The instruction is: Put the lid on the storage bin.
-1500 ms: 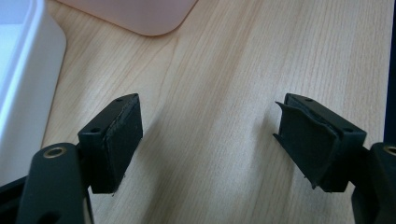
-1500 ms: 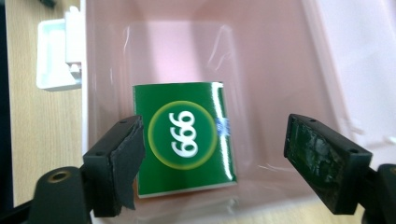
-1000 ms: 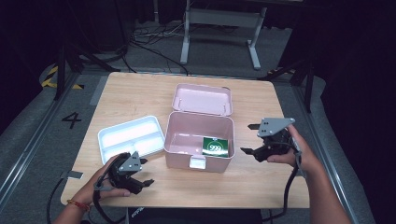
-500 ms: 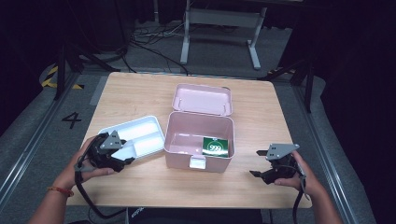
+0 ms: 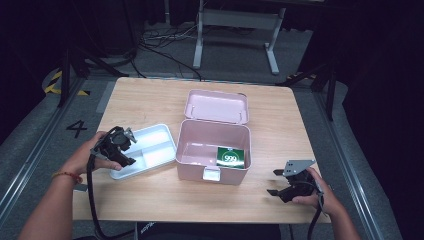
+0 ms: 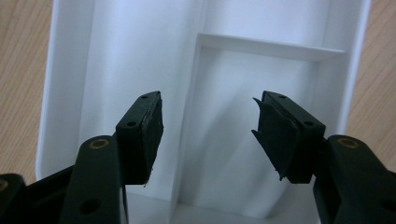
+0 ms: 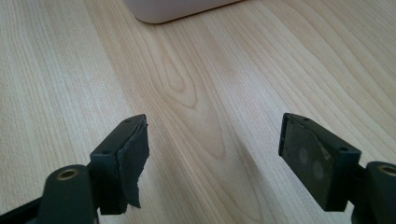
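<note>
White plastic fills my aim: my left gripper (image 6: pixel 208 135) hangs over the divided tray (image 5: pixel 150 137) beside the pink box (image 5: pixel 212 172), jaws apart but just closing, nothing between them. I judge the next move is pinching its rim. My right gripper (image 5: pixel 280 186) rests apart, empty.

Glossy white plastic tray (image 5: pixel 150 150), matt wooden table (image 5: pixel 150 100)

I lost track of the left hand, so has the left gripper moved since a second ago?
Yes. The left gripper has moved up the high view, from the table's near edge to the white tray, left of the pink box; its jaws have been closing, nothing between them.
</note>
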Motion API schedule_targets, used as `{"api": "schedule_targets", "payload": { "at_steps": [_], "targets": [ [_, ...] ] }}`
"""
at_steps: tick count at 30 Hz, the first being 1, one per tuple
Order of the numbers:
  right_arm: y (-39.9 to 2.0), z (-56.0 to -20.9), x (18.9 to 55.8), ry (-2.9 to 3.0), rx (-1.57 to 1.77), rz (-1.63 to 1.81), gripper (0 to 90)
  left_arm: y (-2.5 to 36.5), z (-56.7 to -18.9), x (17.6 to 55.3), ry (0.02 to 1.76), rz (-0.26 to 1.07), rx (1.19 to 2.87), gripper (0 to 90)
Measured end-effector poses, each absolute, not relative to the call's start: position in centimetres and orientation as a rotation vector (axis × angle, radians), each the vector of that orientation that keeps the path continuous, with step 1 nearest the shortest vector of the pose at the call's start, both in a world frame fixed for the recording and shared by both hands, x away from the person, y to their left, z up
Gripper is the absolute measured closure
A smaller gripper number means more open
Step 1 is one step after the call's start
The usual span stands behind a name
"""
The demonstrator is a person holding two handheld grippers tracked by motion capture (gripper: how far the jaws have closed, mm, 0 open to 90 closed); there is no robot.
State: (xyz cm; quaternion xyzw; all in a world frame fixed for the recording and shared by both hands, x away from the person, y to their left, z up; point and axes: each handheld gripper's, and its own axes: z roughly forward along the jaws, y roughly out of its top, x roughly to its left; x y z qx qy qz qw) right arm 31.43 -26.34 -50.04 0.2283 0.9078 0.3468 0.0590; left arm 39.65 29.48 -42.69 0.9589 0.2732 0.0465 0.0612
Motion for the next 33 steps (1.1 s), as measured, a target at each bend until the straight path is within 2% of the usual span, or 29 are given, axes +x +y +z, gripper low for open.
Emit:
{"api": "schedule_targets", "payload": {
  "at_steps": [7, 10, 15, 24, 26, 28, 33],
  "targets": [
    [-26.2, -50.4, 31.5, 2.767, 0.683, 1.043, 25.3, 28.5, -43.4, 41.5, 0.815, 0.023, 3.043, 47.2],
    [-26.1, -50.6, 31.4, 2.773, 0.681, 1.038, 25.5, 28.1, -43.7, 42.1, 0.800, 0.019, 3.081, 50.5],
    [-26.0, -50.8, 31.3, 2.783, 0.680, 1.032, 25.4, 27.5, -44.3, 42.8, 0.781, -0.002, 3.122, 63.0],
    [-25.8, -51.1, 31.4, 2.799, 0.677, 1.033, 24.8, 27.1, -44.4, 43.5, 0.770, -0.068, 3.140, 74.4],
    [-25.7, -51.3, 31.4, 2.803, 0.673, 1.025, 23.9, 27.0, -44.4, 43.5, 0.759, -0.036, 3.132, 82.7],
    [-25.8, -51.4, 31.4, 2.800, 0.678, 1.031, 23.9, 27.0, -44.4, 43.3, 0.737, -0.027, 3.126, 87.5],
    [-26.2, -51.4, 31.5, 2.780, 0.697, 1.032, 23.5, 27.5, -44.3, 43.0, 0.687, -0.033, 3.107, 88.9]
  ]
}}
